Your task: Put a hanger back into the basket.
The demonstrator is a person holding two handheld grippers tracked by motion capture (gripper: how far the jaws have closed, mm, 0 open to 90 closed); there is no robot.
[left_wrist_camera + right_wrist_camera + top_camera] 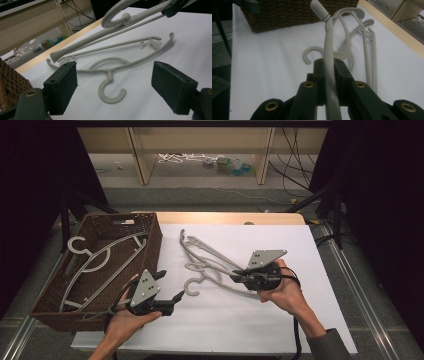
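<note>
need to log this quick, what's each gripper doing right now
left gripper: open, holding nothing
right gripper: shut on a grey hanger

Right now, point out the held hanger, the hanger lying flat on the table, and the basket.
held hanger [329, 50], right gripper view, its arm above the jaws.
flat hanger [110, 92], left gripper view, its hook.
basket [152, 247], high view, right wall.

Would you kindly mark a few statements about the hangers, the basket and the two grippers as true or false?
1. The right gripper is shut on a grey hanger. True.
2. The left gripper holds a hanger. False: its fingers stand open with nothing between them.
3. The wicker basket already contains hangers. True.
4. A hanger on the table lies flat on the white surface. True.
5. The basket sits at the person's right. False: it sits at the left.
</note>
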